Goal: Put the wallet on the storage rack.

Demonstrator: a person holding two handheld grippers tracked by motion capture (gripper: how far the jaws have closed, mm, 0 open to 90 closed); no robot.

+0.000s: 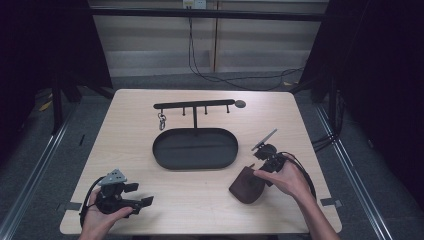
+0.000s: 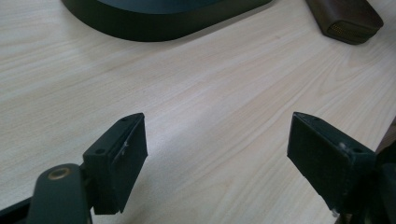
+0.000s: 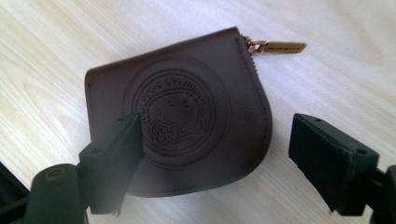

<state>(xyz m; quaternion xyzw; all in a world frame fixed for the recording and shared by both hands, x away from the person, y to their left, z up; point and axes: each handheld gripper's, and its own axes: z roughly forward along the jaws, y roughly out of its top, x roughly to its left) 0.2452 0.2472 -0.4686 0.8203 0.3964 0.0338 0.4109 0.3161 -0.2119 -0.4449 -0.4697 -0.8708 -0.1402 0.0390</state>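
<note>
A dark brown leather pouch (image 1: 247, 184) with an embossed round emblem and a brass zip pull lies flat on the wooden table at the front right. My right gripper (image 1: 260, 169) hovers just over the pouch (image 3: 187, 116), jaws wide open and pointing down at it; its left pad overlaps the pouch's edge in the right gripper view, and nothing is gripped. My left gripper (image 1: 140, 195) rests low at the front left, open over bare wood (image 2: 215, 140). The pouch's end (image 2: 348, 18) shows far off in the left gripper view.
A black oval tray (image 1: 195, 148) sits mid-table, with a black hook rack (image 1: 195, 106) standing behind it and a metal clasp (image 1: 161, 120) hanging from a hook. The tray's rim (image 2: 154, 25) crosses the top of the left gripper view. Dark floor surrounds the table.
</note>
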